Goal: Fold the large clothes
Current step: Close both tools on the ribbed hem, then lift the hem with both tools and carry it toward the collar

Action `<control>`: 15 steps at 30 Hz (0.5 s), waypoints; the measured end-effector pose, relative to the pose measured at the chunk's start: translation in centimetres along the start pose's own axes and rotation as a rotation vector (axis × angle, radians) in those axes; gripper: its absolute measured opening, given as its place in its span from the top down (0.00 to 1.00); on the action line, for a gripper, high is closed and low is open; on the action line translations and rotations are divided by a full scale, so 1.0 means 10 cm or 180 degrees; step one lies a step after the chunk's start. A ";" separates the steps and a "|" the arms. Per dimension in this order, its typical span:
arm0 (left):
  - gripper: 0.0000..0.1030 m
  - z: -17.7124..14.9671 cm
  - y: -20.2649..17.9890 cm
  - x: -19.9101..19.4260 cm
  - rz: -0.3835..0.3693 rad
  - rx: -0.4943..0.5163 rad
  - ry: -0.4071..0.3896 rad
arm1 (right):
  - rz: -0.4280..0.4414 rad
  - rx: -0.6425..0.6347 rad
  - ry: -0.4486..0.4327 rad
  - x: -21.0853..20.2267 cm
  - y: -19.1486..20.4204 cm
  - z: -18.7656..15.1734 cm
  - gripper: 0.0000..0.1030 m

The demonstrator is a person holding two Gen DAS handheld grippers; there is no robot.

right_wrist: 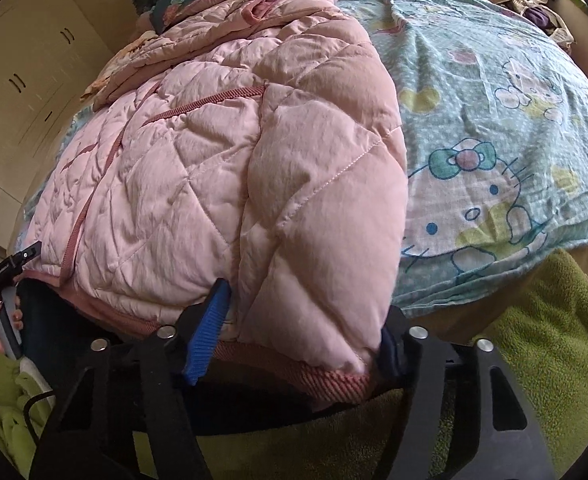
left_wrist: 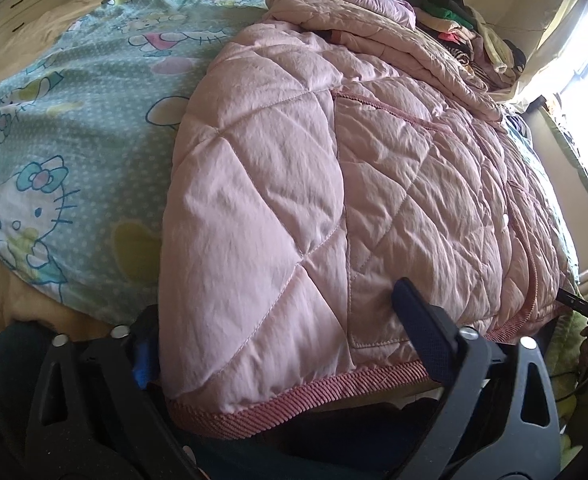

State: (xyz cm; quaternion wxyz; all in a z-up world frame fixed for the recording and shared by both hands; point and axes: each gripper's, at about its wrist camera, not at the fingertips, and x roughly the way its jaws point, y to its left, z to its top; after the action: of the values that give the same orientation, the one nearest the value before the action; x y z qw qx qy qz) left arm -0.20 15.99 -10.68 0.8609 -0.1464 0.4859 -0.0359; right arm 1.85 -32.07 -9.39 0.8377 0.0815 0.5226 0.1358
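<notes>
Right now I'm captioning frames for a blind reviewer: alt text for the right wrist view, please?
A pink quilted jacket lies on a bed, its ribbed hem corner between the fingers of the right hand-held gripper. A cartoon-cat bedsheet spreads to the right, a green fleece blanket below.

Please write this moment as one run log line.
stage: grasping hem | item: pink quilted jacket on bed | left gripper: astride hem corner | right gripper: closing on hem
</notes>
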 end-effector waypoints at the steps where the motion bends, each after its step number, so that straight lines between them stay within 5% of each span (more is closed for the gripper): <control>1: 0.29 0.00 0.00 -0.02 -0.0009 0.0000 -0.0017 | -0.0014 -0.0005 -0.0029 -0.03 0.00 0.00 0.56; 5: 0.73 0.00 -0.01 -0.12 -0.0037 0.0002 -0.0094 | 0.0008 -0.0134 -0.0198 -0.19 0.11 0.04 0.71; 6: 0.77 0.00 -0.01 -0.16 -0.0052 -0.0013 -0.0117 | 0.0013 -0.0188 -0.0259 -0.23 0.15 0.05 0.75; 15: 0.90 0.24 -0.15 -0.54 -0.0265 0.0069 -0.0505 | 0.0180 -0.0339 -0.0764 -0.62 0.35 0.32 0.81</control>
State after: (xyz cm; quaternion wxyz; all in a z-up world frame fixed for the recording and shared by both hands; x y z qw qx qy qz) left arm -0.84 16.21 -4.61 0.8960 -0.1595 0.4093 -0.0652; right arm 1.69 -30.65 -1.73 0.8932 0.0672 0.4082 0.1762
